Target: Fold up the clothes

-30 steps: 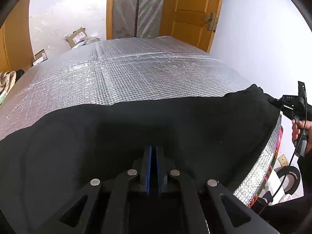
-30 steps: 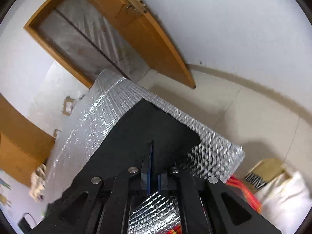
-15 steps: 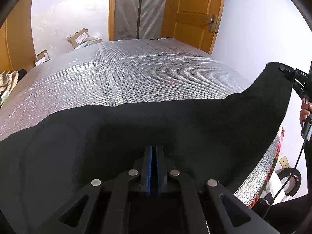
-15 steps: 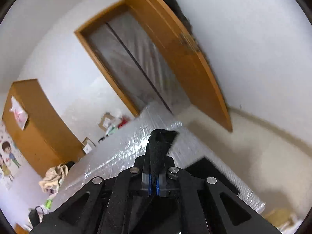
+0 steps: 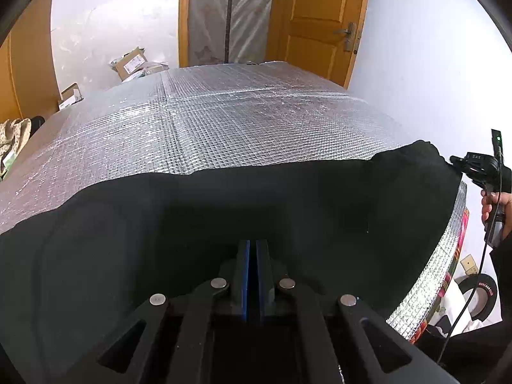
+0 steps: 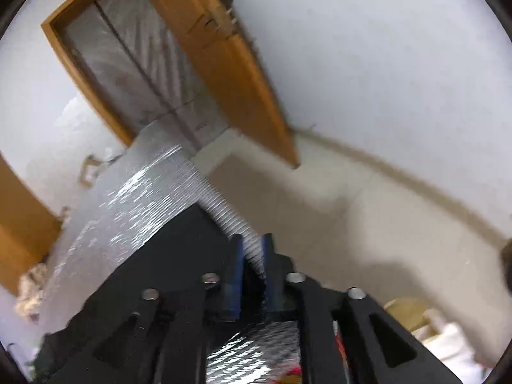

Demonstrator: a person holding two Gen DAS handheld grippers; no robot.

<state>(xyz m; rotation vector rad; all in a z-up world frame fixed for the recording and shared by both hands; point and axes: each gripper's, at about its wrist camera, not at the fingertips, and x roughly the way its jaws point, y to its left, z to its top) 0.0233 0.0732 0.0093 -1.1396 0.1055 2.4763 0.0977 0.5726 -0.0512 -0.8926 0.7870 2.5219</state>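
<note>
Left wrist view, left claw [image 5: 256, 249] pinched narrow over black garment [image 5: 288, 198], right claw [image 6: 252, 252] tilted downward, opening.

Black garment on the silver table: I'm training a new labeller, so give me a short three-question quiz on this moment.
1. True or false: the black garment covers the whole silver table.
2. Which tongs have a clear gap between their blue pads? A) left tongs B) right tongs
3. Fill in: in the left wrist view, the doorway behind the table has a wooden ____ standing open.

Key: 1 false, the far part is bare. 2 B, they are opening, with the table edge showing through the gap. 3 door.
</note>
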